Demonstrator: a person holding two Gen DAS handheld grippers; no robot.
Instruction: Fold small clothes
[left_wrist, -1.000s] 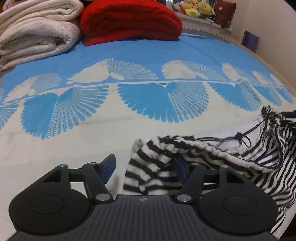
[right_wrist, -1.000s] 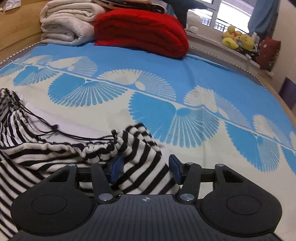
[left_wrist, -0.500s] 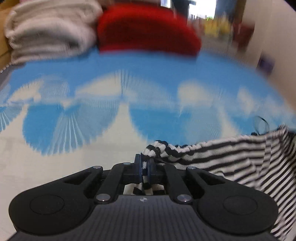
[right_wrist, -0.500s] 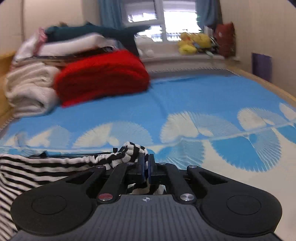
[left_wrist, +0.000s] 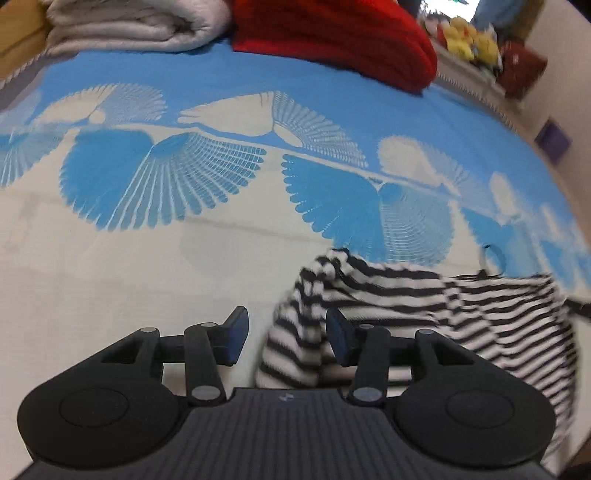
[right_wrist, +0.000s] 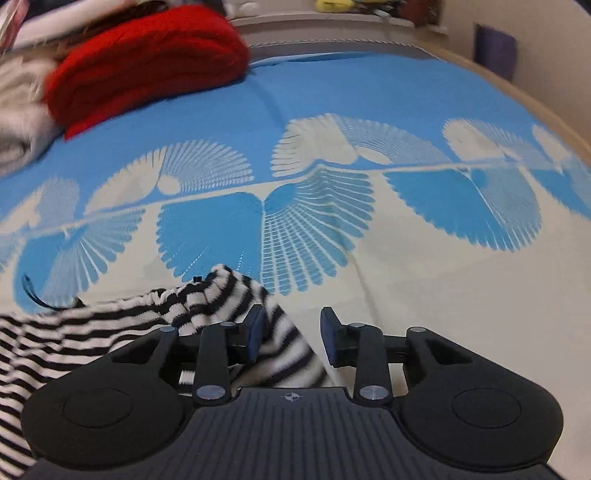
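A black-and-white striped garment (left_wrist: 424, 306) with a dark drawstring lies on the blue-and-cream bedspread (left_wrist: 207, 243). In the left wrist view its left corner sags between the blue pads of my left gripper (left_wrist: 284, 336). The jaws are opening and the cloth leans on the right pad only. In the right wrist view the same striped garment (right_wrist: 122, 321) spreads to the left, its right corner lying between the pads of my right gripper (right_wrist: 291, 338). Those jaws are opening too, with the cloth against the left pad and a gap beside the right one.
A folded red blanket (left_wrist: 332, 37) and folded cream blankets (left_wrist: 133, 26) are stacked at the head of the bed. Plush toys (left_wrist: 469, 40) sit on the sill at the far right. The bed's wooden edge (right_wrist: 517, 92) curves along the right. A purple object (right_wrist: 495, 48) stands by the wall.
Both grippers shut on the garment's two corners half a second ago and lifted them; now both have spread apart and the corners have slumped down between the pads.
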